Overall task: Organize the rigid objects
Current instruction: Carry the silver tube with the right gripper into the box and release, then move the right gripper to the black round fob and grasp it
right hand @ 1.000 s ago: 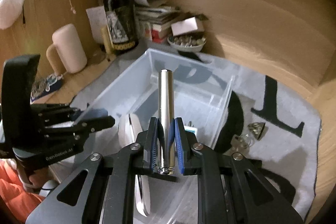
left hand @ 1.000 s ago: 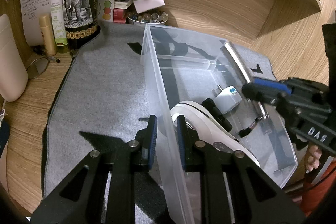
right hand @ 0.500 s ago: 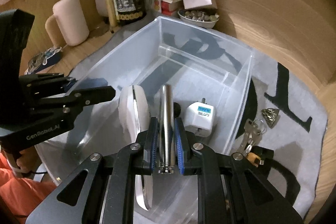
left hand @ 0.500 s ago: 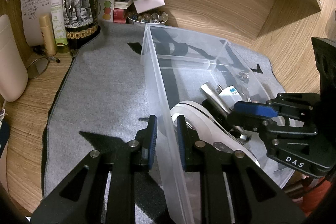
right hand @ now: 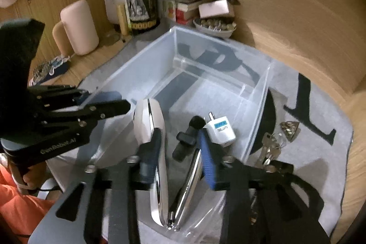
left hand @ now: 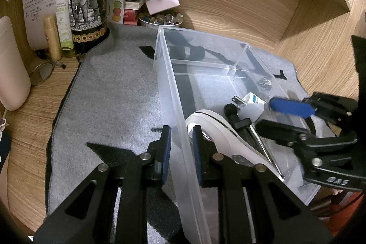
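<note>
Release is the step in hand: right hand-held gripper [right hand: 180,150], jaws just parted, lets the metal tube [right hand: 189,177] lie in the clear bin [left hand: 167,74], whose wall the left hand-held gripper [left hand: 181,148] clamps; next, fetching the keys [right hand: 270,148].

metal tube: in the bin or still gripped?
In the bin, released. The metal tube lies inside the clear bin beside the white device; the right gripper has just been opening, its fingers apart.
</note>
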`<state>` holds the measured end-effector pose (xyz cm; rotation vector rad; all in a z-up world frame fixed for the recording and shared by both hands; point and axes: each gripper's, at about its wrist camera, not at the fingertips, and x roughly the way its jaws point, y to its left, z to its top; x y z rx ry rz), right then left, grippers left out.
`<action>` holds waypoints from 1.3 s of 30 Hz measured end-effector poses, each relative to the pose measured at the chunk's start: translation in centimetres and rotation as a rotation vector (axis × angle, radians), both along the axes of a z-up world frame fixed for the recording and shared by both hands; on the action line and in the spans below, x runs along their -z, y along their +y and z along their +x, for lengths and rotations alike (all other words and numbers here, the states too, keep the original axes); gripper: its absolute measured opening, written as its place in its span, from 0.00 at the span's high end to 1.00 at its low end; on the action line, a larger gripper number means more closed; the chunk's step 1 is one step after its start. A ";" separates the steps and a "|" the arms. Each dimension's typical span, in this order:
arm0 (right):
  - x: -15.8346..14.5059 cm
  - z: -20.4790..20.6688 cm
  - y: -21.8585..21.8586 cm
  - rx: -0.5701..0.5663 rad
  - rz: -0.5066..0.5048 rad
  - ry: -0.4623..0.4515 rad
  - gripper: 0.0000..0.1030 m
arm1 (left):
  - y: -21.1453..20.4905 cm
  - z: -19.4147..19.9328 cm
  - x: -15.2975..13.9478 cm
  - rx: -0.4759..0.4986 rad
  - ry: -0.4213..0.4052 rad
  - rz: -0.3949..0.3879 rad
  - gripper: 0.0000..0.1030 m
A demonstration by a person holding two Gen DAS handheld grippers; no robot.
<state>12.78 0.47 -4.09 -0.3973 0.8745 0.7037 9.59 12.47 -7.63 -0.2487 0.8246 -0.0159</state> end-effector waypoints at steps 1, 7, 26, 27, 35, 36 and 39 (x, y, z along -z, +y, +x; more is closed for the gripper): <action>-0.3 -0.1 -0.1 0.003 0.009 -0.011 0.57 | 0.0 0.0 0.0 0.000 0.000 0.001 0.83; -2.5 -0.2 -1.1 0.041 0.057 -0.104 0.36 | 0.0 0.0 0.1 -0.001 0.000 0.002 0.83; -4.7 4.2 -9.1 0.366 0.095 -0.237 0.22 | 0.0 0.0 0.1 -0.001 0.000 0.004 0.83; -4.2 4.9 -9.6 0.392 0.092 -0.218 0.22 | 0.0 0.0 0.1 -0.001 0.000 0.004 0.83; -0.5 8.0 -12.1 0.493 0.070 -0.109 0.23 | 0.0 0.0 0.0 -0.002 0.000 0.003 0.83; -0.2 8.4 -12.2 0.497 0.068 -0.096 0.22 | 0.0 0.0 0.1 -0.002 -0.001 0.003 0.83; 0.7 9.4 -12.1 0.497 0.062 -0.066 0.23 | 0.0 0.0 0.0 -0.002 0.000 0.005 0.83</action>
